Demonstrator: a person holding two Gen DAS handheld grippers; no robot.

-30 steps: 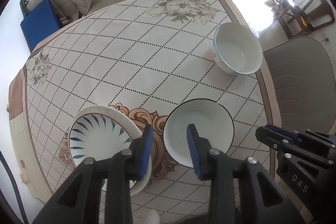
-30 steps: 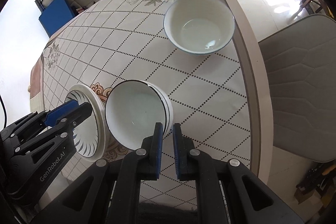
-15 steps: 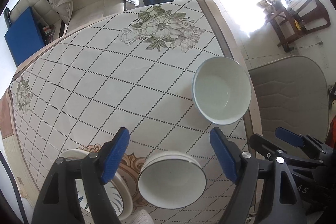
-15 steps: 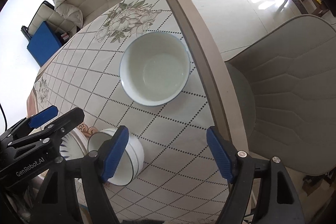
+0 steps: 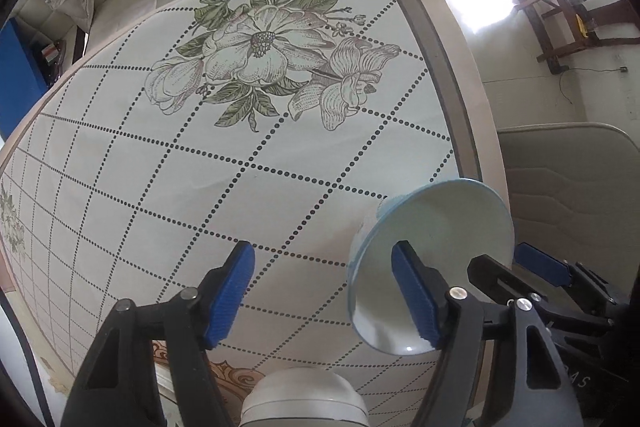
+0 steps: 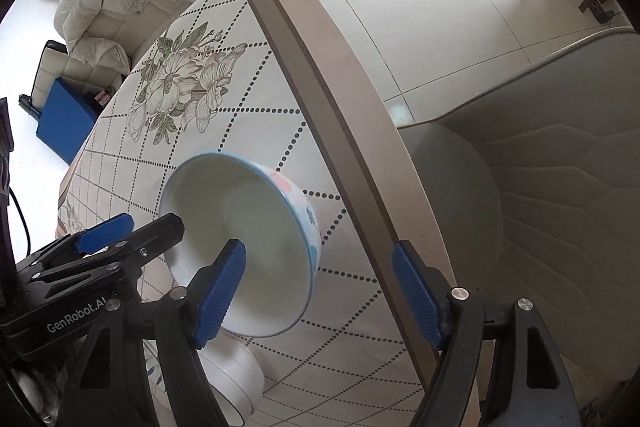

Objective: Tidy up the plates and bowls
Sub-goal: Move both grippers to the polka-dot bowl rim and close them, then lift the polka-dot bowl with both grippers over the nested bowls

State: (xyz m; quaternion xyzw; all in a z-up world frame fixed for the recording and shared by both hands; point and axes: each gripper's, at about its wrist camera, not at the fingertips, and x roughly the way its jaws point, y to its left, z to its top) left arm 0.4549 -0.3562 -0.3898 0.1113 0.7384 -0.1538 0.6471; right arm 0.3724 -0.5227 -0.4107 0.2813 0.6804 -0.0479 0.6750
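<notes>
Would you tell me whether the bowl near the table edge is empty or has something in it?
Empty. The bowl shows a bare white inside in the right wrist view, and the left wrist view shows the same.

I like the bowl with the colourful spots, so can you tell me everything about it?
The bowl is deep, glossy like ceramic, plain white and empty inside, with a thin blue rim and pink and blue marks outside. It sits on the checked tablecloth near the table's edge. Both grippers' open fingers straddle its rim, one finger of each inside; whether they touch it is unclear.
</notes>
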